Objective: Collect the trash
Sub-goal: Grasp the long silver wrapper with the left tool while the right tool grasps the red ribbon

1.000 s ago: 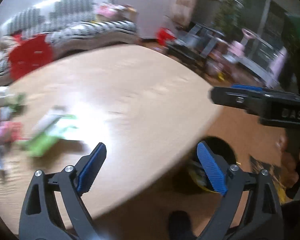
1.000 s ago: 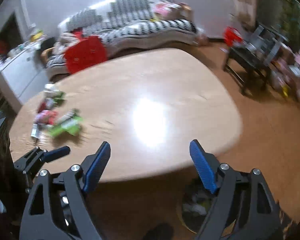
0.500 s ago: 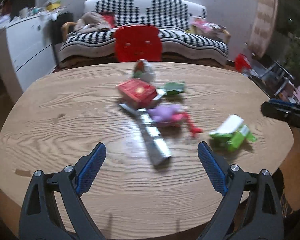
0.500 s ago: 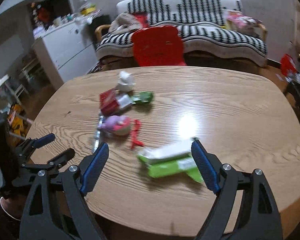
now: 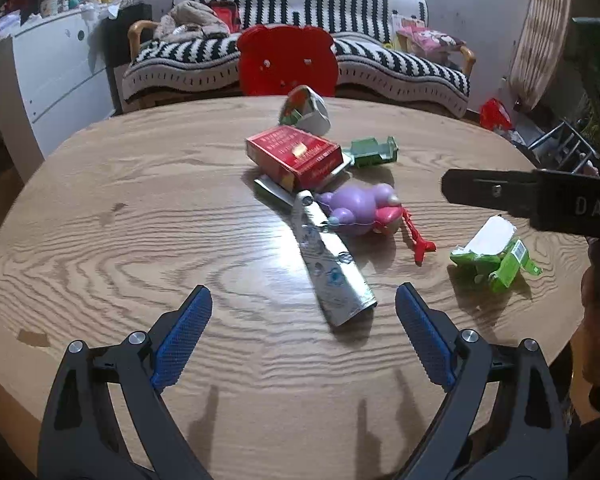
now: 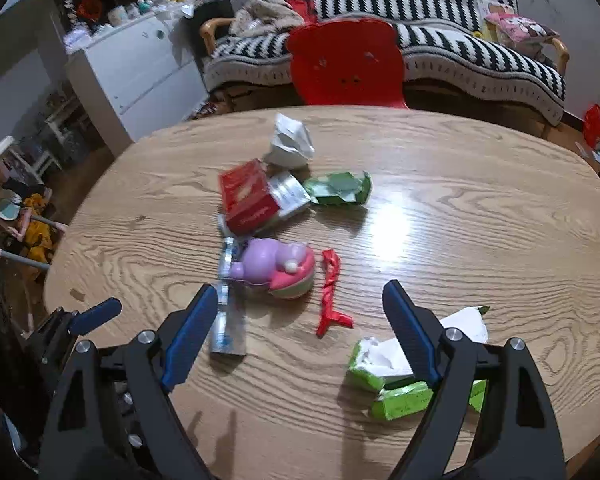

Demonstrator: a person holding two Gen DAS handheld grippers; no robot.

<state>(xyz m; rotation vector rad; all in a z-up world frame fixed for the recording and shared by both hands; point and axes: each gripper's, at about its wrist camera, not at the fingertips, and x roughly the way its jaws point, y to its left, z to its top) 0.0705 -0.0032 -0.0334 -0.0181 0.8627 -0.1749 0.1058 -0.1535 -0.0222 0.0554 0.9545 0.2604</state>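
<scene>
Wood grain runs all over the big round table [image 5: 100, 216], and both grippers hang over its near edge. The left gripper [image 5: 303, 312] has its blue jaws wide apart and holds nothing. Just past them lies a long silver wrapper [image 5: 332, 260], with its near end between the two jaws. The right gripper [image 6: 296, 312] has its jaws wide apart too, with nothing in them. Its right finger [image 6: 410, 336] sits over a torn green and white carton [image 6: 384, 380] lying on the wood.

A little farther out is a purple and pink toy [image 6: 274, 268], touching the silver wrapper. Beside it lies a twisted red strip [image 6: 330, 292]. Next comes a red box [image 5: 294, 154], resting partly on a flat silver packet [image 6: 290, 192]. A crumpled green wrapper [image 6: 338, 188] lies just beside that. At the far end of the pile is a crumpled white paper [image 6: 290, 142].

All this trash is on the table, near the middle and the right side. Behind the table stands a red chair [image 6: 346, 62], then a black and white striped sofa [image 5: 364, 52]. A white dresser [image 6: 134, 64] is off to the left.
</scene>
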